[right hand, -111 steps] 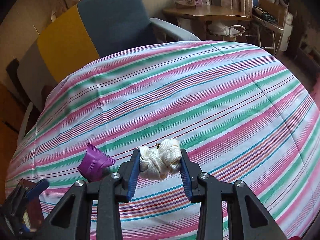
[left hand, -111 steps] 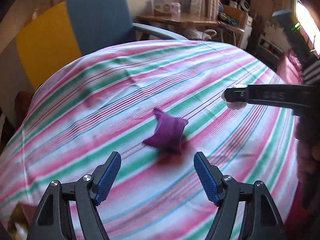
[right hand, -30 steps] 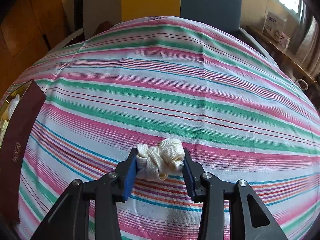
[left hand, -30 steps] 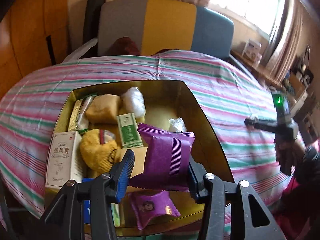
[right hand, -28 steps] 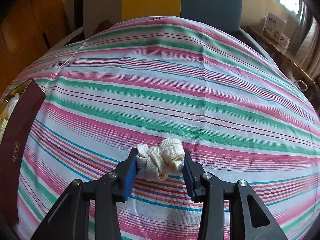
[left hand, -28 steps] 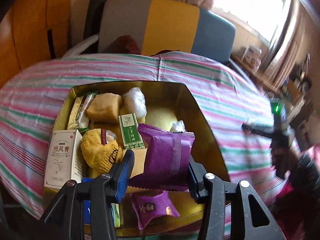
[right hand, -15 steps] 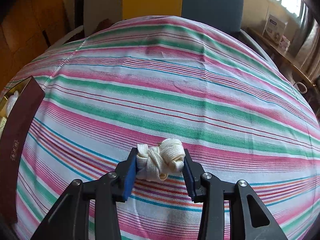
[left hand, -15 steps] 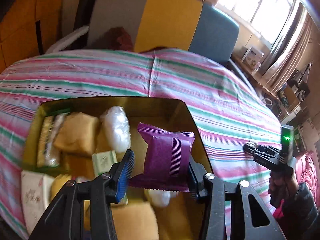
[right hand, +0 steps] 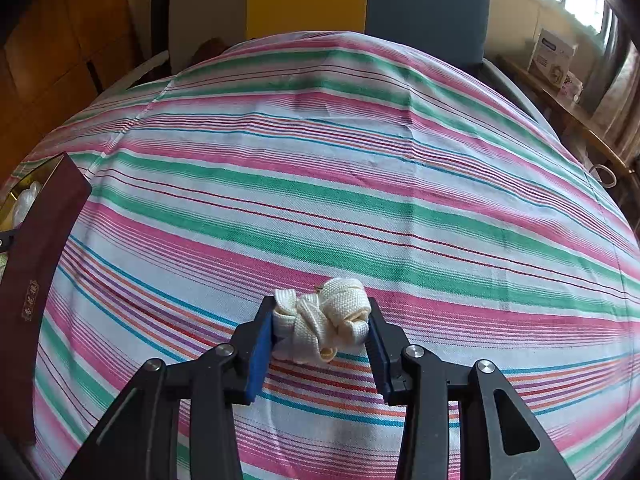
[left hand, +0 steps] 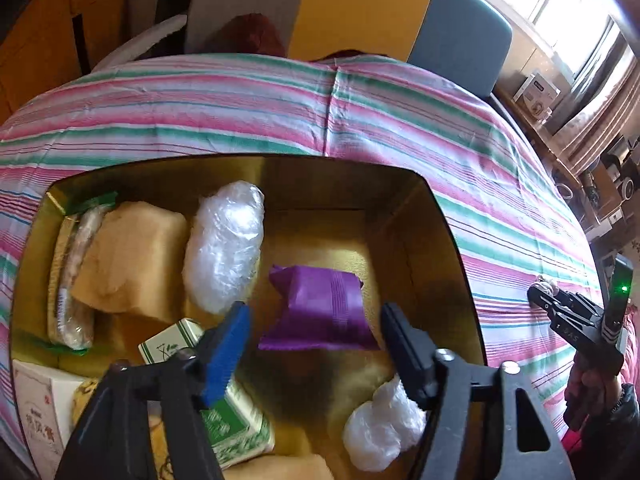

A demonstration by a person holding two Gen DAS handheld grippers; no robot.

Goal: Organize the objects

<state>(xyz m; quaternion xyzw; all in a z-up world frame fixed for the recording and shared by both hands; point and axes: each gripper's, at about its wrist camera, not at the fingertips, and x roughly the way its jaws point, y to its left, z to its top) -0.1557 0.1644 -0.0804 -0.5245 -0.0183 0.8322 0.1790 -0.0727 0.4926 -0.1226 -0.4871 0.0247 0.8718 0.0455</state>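
My left gripper is open above the gold-lined box. The purple snack packet is free of the blue pads, on or just above the box floor; I cannot tell which. My right gripper is shut on a knotted bundle of white cloth strap just above the striped tablecloth. The right gripper also shows at the right edge of the left wrist view. The box's dark red outer wall stands at the left edge of the right wrist view.
Inside the box lie a tan cake, a clear plastic-wrapped lump, a green-and-white packet, a long wrapped bar, a small plastic bundle and a white carton. Chairs stand behind the table.
My left gripper has opened and let go of the purple packet, which has dropped into the box. The view has moved closer over the box. The right gripper has not moved.
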